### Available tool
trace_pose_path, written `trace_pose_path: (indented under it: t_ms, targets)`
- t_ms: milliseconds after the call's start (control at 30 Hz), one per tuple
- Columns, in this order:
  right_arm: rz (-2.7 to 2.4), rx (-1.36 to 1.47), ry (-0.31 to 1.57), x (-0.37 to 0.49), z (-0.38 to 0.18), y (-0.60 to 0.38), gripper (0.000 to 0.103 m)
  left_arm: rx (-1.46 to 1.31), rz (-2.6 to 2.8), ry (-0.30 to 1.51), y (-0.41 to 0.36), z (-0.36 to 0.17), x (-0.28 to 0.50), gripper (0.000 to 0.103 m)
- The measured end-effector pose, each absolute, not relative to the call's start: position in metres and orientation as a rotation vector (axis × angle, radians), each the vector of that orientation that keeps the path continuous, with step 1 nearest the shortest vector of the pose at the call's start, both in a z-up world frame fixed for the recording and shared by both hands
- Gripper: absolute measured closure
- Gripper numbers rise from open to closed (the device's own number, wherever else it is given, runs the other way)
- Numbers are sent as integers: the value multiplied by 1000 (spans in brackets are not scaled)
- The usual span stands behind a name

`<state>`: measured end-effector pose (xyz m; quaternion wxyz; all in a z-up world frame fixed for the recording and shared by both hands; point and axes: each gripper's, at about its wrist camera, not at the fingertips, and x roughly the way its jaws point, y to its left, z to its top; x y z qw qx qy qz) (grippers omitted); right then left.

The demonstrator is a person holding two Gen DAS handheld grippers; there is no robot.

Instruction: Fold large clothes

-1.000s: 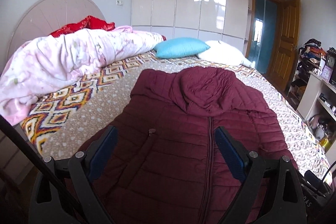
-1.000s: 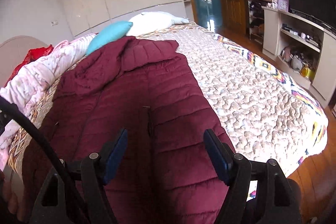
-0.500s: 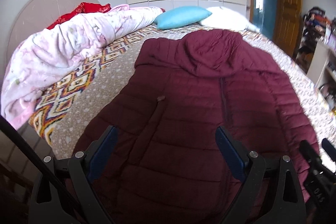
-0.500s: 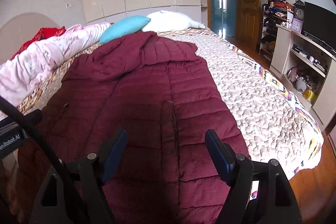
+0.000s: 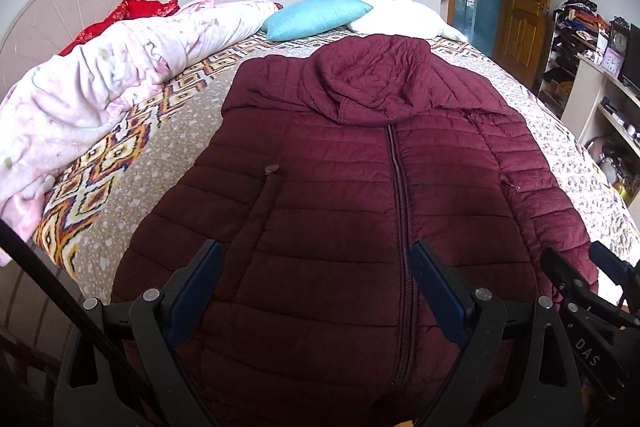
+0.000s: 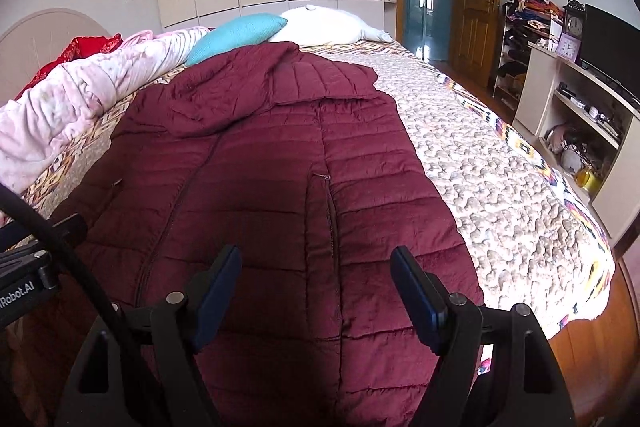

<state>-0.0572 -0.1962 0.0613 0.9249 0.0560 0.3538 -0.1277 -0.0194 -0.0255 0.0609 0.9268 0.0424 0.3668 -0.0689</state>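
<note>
A patterned bed [image 5: 132, 163] is covered across its middle by a maroon hooded jacket [image 5: 340, 187], laid flat and zipped, hood toward the pillows. Bare quilt is left along its right edge. The left gripper [image 5: 316, 291] and right gripper [image 6: 316, 283] are held wide open above the hem, nothing gripped.

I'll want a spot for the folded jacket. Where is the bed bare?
Widest bare bedspread lies between the maroon jacket and the bed's edge toward the shelf unit. A narrower strip runs between jacket and pink duvet. Crowded beyond the hood: blue pillow, white pillow.
</note>
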Motion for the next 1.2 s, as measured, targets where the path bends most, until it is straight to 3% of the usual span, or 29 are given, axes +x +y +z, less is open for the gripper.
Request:
trace_pose_path:
  t_ms: [1200]
  targets:
    - [-294,121,825,-46,36,-189,23,80,-230,828,-29,37,-12,10]
